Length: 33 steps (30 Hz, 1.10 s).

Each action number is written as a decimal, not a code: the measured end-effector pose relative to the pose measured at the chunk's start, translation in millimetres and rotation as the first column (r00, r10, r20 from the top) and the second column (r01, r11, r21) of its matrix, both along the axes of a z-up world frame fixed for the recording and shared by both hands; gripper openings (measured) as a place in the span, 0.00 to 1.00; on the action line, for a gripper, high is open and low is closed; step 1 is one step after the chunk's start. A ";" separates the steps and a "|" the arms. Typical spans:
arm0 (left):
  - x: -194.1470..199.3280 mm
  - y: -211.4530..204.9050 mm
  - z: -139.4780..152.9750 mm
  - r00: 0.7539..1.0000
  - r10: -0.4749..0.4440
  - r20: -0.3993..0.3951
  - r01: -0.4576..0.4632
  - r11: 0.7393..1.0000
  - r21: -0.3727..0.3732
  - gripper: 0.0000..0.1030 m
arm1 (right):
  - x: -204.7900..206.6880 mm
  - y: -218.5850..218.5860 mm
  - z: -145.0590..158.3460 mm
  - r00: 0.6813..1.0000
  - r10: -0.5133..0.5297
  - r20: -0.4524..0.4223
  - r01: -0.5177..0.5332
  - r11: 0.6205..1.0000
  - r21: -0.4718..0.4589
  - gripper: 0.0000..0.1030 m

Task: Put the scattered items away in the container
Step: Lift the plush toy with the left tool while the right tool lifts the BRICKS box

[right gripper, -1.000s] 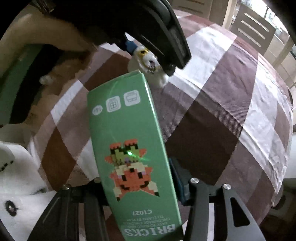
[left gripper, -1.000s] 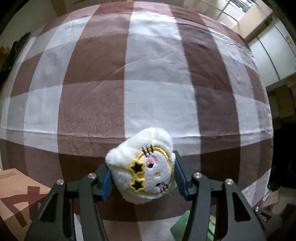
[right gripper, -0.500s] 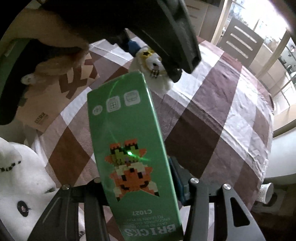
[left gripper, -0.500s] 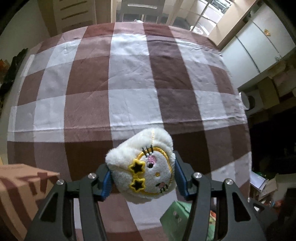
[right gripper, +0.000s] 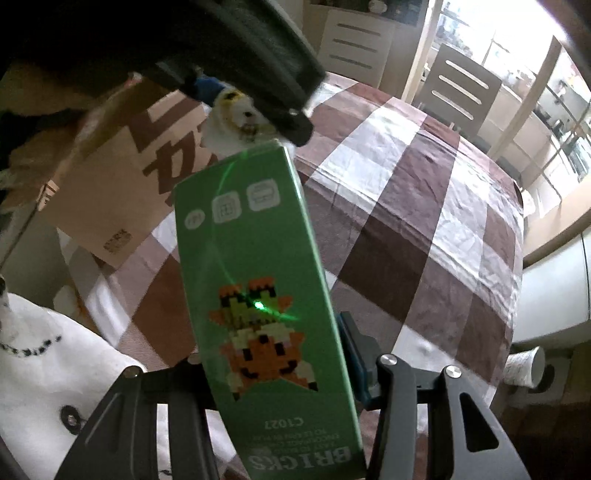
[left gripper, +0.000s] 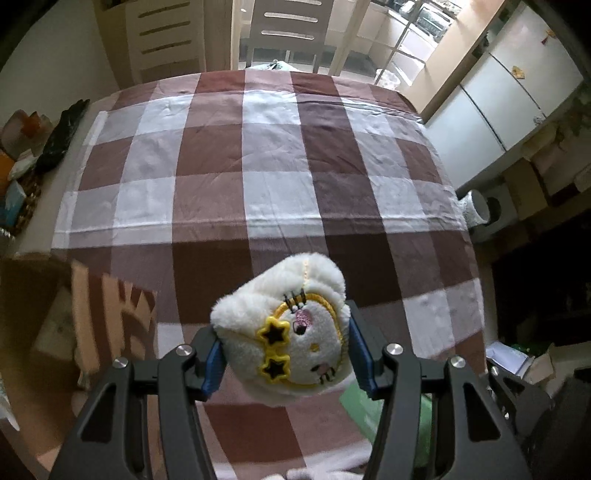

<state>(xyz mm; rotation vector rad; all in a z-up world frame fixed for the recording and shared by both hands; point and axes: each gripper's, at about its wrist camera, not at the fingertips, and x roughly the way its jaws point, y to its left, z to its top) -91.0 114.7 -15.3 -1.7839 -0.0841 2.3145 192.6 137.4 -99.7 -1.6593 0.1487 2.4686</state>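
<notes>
My left gripper (left gripper: 284,356) is shut on a white plush toy (left gripper: 284,332) with yellow star glasses and holds it well above the checked tablecloth. A brown cardboard box (left gripper: 107,321), blurred, stands at the lower left below it. My right gripper (right gripper: 273,365) is shut on a tall green bricks box (right gripper: 258,306) with a pixel figure printed on it. In the right wrist view the left gripper with the plush toy (right gripper: 236,118) is up ahead, above the cardboard box (right gripper: 122,195).
The table has a brown and white checked cloth (left gripper: 273,192). White chairs (left gripper: 288,33) stand at its far side. Clutter (left gripper: 22,155) lies along the left edge. A white plush item (right gripper: 48,369) is at lower left in the right wrist view.
Both grippers have risen and pulled back from the table with their objects. The cardboard box has come further into both views.
</notes>
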 end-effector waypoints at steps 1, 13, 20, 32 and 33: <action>7.2 -1.4 5.0 1.000 -0.004 -0.001 0.004 1.000 0.003 0.55 | 2.5 -2.8 3.3 1.000 -0.008 -0.004 0.008 1.000 -0.006 0.48; 74.0 -27.7 44.5 1.000 0.010 -0.003 -0.010 0.998 0.054 0.55 | 2.8 -28.4 33.4 0.999 0.014 -0.030 -0.014 1.000 0.004 0.48; 100.6 -54.6 64.1 0.998 0.063 -0.028 -0.061 0.997 0.056 0.55 | -11.1 -39.1 48.4 0.997 0.063 -0.054 -0.063 0.998 -0.009 0.48; 126.2 -129.6 77.3 0.971 0.236 -0.047 -0.233 0.970 0.063 0.55 | -66.2 -80.2 71.6 0.968 0.236 -0.087 -0.234 0.972 0.033 0.48; 127.7 -135.5 77.6 0.967 0.249 -0.047 -0.245 0.967 0.063 0.55 | -70.7 -84.1 73.7 0.964 0.250 -0.090 -0.247 0.968 0.036 0.48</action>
